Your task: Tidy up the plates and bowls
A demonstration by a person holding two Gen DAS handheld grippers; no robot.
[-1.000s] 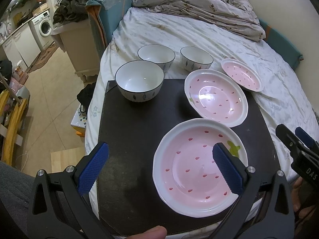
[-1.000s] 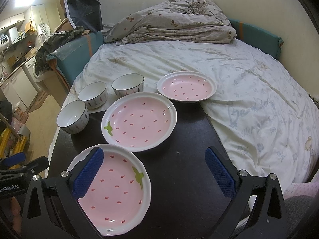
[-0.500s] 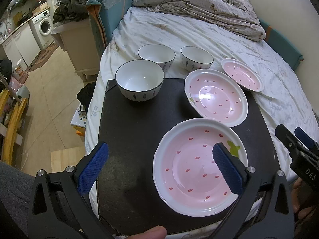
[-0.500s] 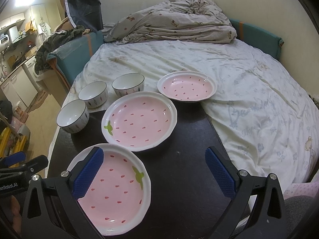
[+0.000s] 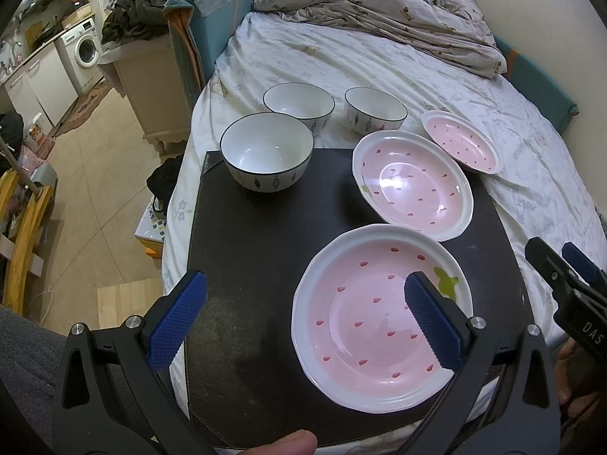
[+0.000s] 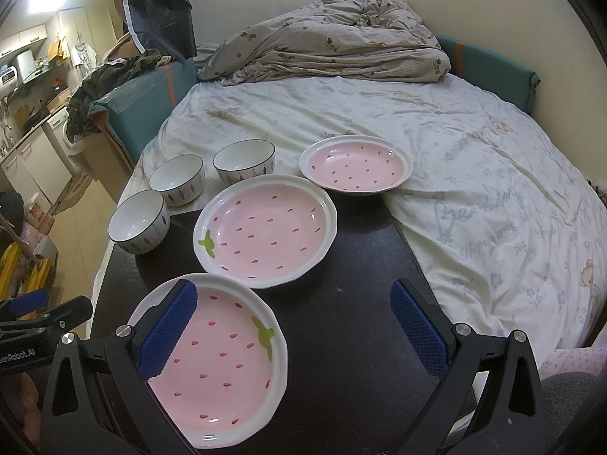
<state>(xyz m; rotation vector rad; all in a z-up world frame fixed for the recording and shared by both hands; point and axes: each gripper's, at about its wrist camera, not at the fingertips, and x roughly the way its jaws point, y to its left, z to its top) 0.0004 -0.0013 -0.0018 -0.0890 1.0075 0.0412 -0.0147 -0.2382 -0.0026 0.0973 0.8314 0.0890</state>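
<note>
Three pink strawberry plates run diagonally: the nearest (image 5: 364, 322) (image 6: 224, 360) and the middle one (image 5: 413, 185) (image 6: 265, 223) lie on a black mat (image 5: 265, 235) (image 6: 353, 303); the small one (image 5: 461, 140) (image 6: 356, 167) rests on the bed sheet. One white bowl (image 5: 267, 149) (image 6: 138, 222) stands on the mat's far left corner, two others (image 5: 299, 102) (image 5: 375, 108) (image 6: 178, 178) (image 6: 244, 159) on the sheet behind it. My left gripper (image 5: 305, 314) hangs open above the mat's near part, its right finger over the nearest plate. My right gripper (image 6: 290, 335) is open, empty, its left finger above that plate.
The mat lies on a bed with a crumpled duvet (image 6: 334, 49) at the back. Left of the bed the floor (image 5: 95, 189) drops away, with a cabinet (image 5: 148, 87) and a washing machine (image 5: 85, 49). A thumb (image 5: 280, 443) shows at the bottom edge.
</note>
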